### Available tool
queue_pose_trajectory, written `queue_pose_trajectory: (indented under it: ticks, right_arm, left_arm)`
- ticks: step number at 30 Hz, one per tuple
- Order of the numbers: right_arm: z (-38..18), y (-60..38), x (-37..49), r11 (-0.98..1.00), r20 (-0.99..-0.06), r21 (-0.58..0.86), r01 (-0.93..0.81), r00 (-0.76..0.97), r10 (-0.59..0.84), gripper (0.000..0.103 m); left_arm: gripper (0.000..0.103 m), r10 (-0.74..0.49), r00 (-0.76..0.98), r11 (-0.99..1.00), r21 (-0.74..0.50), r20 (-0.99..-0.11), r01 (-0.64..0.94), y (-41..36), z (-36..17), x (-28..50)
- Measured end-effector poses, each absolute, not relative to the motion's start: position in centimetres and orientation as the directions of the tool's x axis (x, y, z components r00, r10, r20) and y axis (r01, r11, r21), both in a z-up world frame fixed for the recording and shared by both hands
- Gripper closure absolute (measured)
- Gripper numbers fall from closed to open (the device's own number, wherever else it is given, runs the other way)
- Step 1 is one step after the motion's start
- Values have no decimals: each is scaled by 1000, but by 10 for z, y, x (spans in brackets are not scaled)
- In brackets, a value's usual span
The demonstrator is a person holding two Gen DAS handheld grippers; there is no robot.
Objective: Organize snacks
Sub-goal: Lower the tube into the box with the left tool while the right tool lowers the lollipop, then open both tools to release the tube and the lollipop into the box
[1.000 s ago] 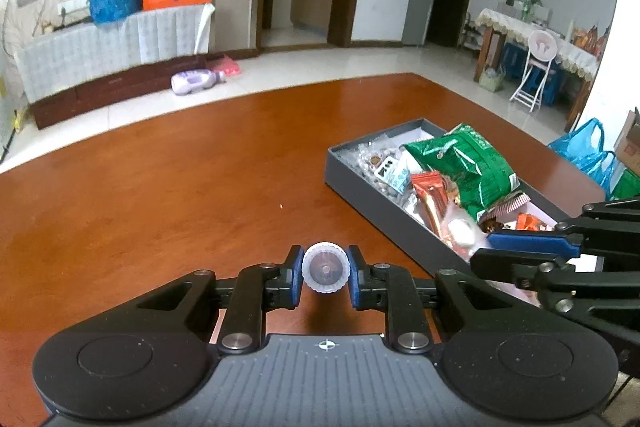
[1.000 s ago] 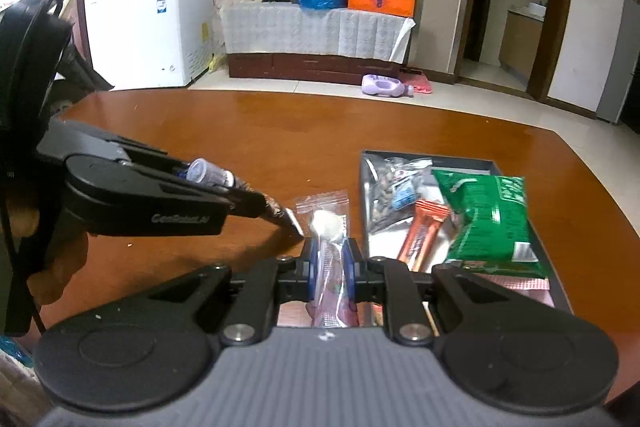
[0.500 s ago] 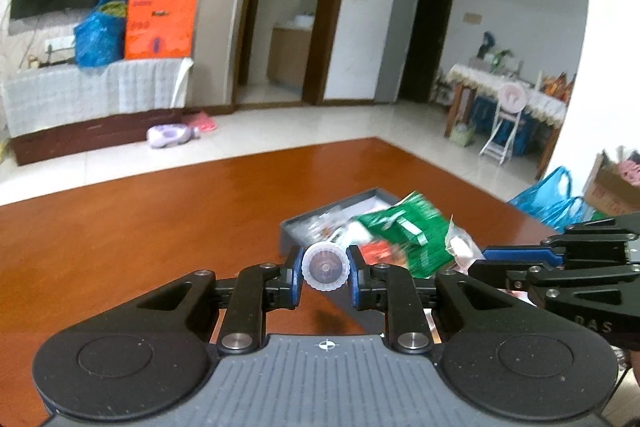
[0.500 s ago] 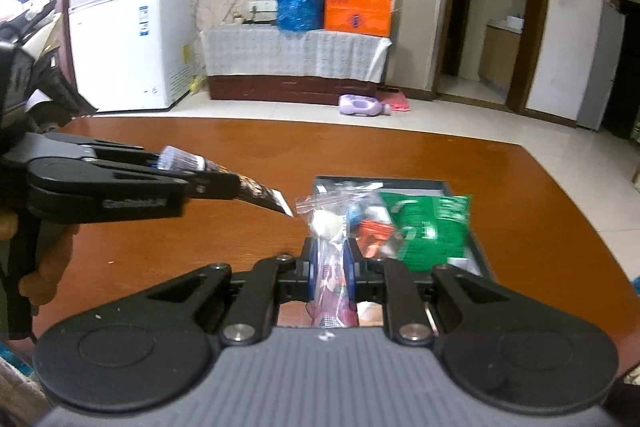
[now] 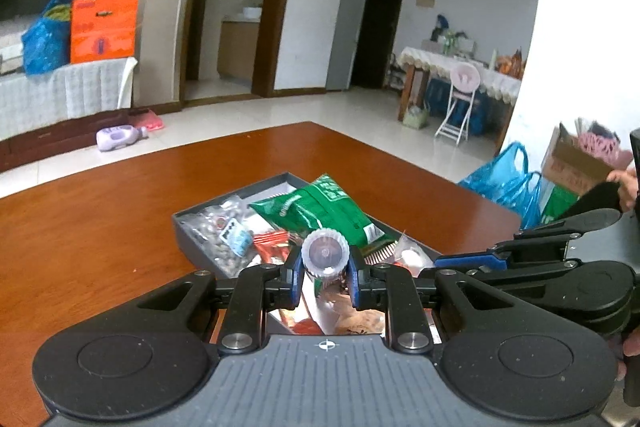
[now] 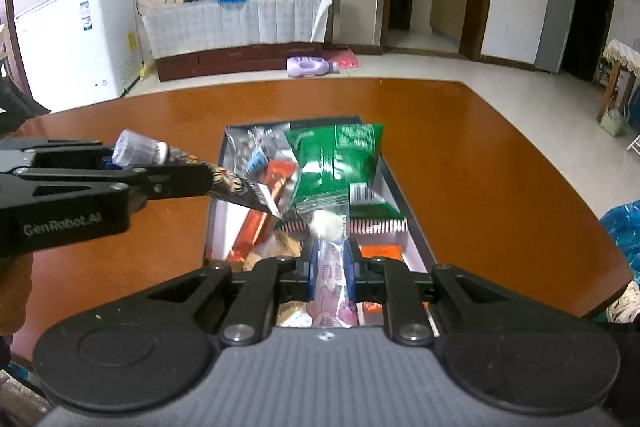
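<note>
Left claw (image 5: 323,277), clenched on a spouted pouch (image 5: 325,255) by its ribbed white cap, now hanging over the near end of the grey tray (image 5: 188,227) instead of over bare bench (image 5: 100,227) as a second ago; pouch body pointing down toward the tray's contents. Right claw (image 6: 329,271), clamped on a small clear packet (image 6: 326,227) with a white sweet in its top, likewise carried in from beside the tray to above its near half. Both snacks therefore brought over the tray together, so probably only lowering and letting go left for this pair. Counted from left to right in the right wrist view: one pouch in the left claw, one clear bag of nuts (image 6: 256,147) at the tray's far left corner, two orange bars (image 6: 256,227) beneath it, one green bag (image 6: 340,159) across the far right, one pink-striped packet (image 6: 376,225) under the green bag, one clear packet in the right claw. More wrappers deeper in the tray too hidden to count. One tray, one bench, two claws.
</note>
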State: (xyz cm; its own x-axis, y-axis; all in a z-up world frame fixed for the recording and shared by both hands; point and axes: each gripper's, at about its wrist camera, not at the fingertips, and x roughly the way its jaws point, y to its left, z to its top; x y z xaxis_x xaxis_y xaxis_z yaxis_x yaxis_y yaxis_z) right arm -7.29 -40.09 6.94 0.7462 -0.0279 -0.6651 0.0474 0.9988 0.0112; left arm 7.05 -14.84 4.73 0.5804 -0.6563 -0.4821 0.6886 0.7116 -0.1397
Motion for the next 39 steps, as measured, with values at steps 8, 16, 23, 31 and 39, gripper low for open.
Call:
queue_pose_trajectory:
  ticks: [8,16,23,31,39]
  right_arm:
    - [59,-409,-64,998,-677,-4,68,734,-53,89]
    - [50,-410,-54,998,-694,-1,62,719,-45,89]
    - [38,-402,-46,999,-707,7,52,706,-32,89]
    - [33,-405,-43,995,-710,43,85,703,-29,89]
    - [40,-406,-52,989,-703,87,116,711,-22,82]
  left_arm:
    - [79,-653,589,720,-149,-475,678,-162,38,78]
    - [78,-621,563,722,-117,-545,682,-167,28,86]
    - [70,-597,527,697,-67,-605,714,-178,13,82]
    - [33,-629,541,699,-103,-558,707,-165,25,76]
    - [15,-601,580,734,-92,-550,673,-135,39,69]
